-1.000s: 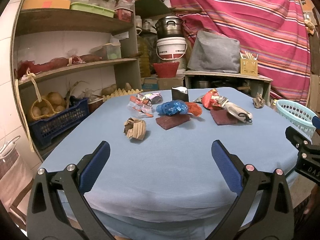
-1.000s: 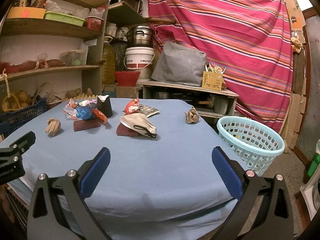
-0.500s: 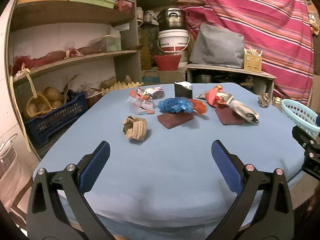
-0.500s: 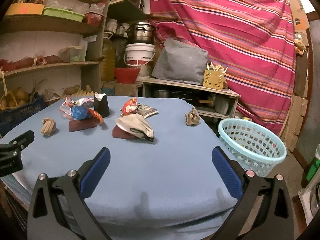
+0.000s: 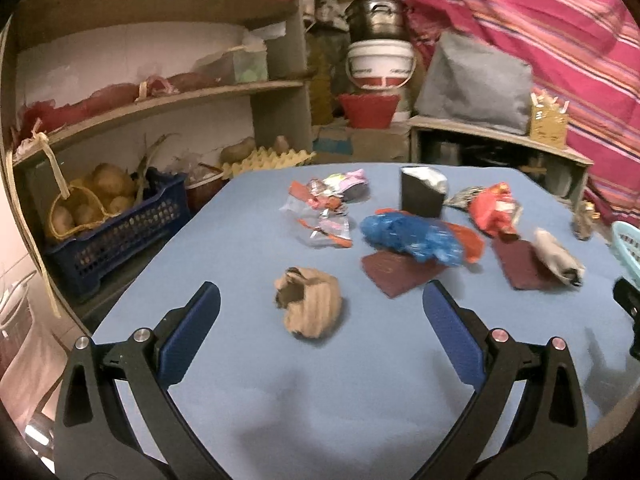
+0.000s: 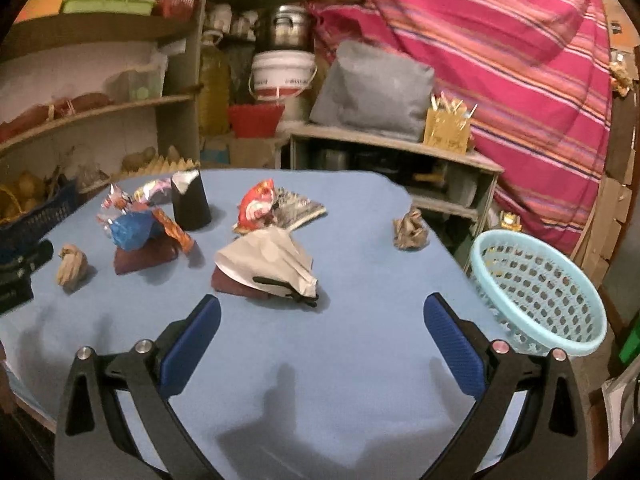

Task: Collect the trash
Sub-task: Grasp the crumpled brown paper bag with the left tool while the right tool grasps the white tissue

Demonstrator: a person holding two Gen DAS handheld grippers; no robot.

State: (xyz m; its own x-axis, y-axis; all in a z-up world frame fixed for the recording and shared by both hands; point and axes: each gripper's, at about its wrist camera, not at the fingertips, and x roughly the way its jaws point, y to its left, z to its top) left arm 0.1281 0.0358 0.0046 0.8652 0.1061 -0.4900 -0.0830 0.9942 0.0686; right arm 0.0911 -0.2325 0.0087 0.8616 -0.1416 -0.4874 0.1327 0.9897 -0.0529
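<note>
Trash lies on a blue-covered table [image 5: 320,400]. A crumpled brown paper ball [image 5: 308,308] sits just ahead of my open, empty left gripper [image 5: 320,320]; it also shows in the right wrist view [image 6: 71,266]. Behind it are a blue plastic bag [image 5: 412,236], dark red pads [image 5: 394,274], clear wrappers [image 5: 320,216], a red snack bag [image 5: 494,208] and a black cup [image 5: 422,196]. My open, empty right gripper [image 6: 320,320] faces a white face mask [image 6: 272,266]. A brown paper wad [image 6: 410,228] lies far right. A light blue basket [image 6: 536,292] stands beside the table.
Shelves with a dark blue crate of potatoes [image 5: 108,232] stand left of the table. A low bench with a grey cushion [image 6: 376,88], a white bucket [image 6: 282,74] and a pot are behind. A striped red cloth [image 6: 500,60] hangs at the back.
Both grippers have moved forward over the table and closer to the trash. The brown paper ball is now near the left gripper, and the mask near the right. Both stay open.
</note>
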